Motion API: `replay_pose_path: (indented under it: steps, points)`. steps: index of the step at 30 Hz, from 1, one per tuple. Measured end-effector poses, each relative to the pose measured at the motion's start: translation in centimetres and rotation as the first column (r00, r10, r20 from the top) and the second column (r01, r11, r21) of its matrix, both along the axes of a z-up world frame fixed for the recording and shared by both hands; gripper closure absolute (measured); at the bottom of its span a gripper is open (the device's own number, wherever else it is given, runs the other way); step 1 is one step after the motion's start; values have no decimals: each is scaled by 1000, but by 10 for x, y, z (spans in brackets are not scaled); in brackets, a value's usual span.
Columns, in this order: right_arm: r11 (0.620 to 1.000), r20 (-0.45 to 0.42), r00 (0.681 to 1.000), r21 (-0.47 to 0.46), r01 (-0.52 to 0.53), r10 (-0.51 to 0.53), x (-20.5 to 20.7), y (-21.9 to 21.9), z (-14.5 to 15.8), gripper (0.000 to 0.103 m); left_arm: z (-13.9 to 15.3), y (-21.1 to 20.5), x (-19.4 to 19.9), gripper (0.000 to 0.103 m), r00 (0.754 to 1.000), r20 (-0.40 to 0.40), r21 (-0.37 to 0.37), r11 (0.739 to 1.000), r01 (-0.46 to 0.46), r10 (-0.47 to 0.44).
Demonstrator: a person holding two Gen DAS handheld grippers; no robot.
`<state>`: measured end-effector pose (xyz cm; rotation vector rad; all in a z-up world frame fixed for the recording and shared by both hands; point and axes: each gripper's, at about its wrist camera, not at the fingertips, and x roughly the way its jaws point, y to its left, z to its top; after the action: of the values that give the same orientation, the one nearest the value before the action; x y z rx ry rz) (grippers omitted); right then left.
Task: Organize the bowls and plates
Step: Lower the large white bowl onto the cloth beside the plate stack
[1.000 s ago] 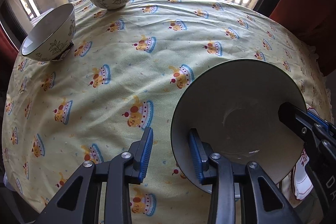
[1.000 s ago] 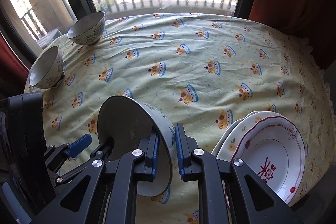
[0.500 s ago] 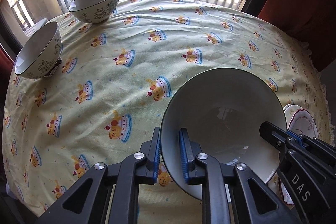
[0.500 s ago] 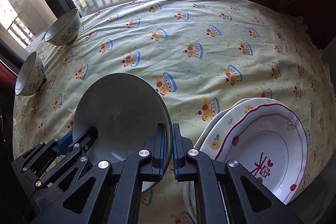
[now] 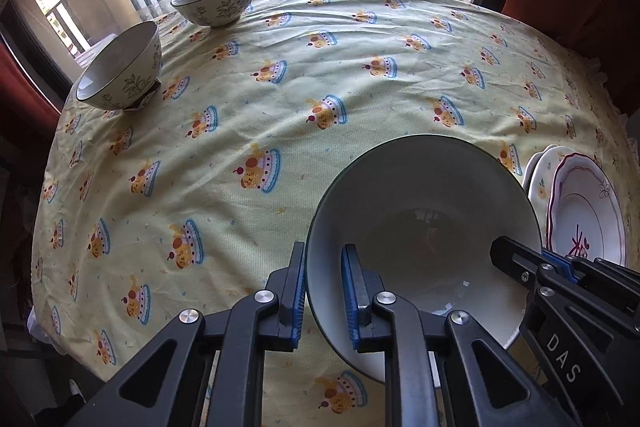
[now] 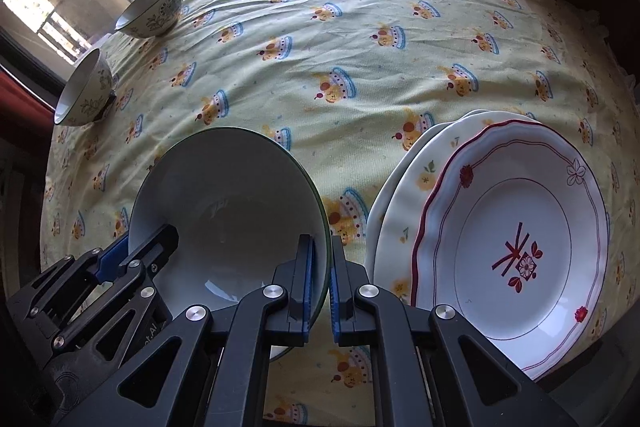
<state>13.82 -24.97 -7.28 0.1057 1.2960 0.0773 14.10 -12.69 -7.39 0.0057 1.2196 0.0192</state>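
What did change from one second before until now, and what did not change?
Both tongs, left and right, closed on the rim of the big bowl, at opposite sides; it tipped from steeply tilted toward level. The two small bowls and the plates stayed put.

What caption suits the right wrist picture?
Both tools clamp a white bowl's rim beside stacked plates.

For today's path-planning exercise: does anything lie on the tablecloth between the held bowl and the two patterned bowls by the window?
Nothing visible: only bare tablecloth lies between the held bowl and the two patterned bowls.
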Motion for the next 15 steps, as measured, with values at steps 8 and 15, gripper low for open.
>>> replay_pose_path:
  steps: [8, 15]
  points:
    - [997, 25, 998, -56, -59, 60, 3, 0, 3, 62, 1, -1, -4, 58, 998, 7, -11, 998, -60, 60]
    - [989, 61, 989, -76, -130, 135, 11, -7, 15, 47, 11, 8, -8, 33, 987, 44, 2, 988, -153, 153]
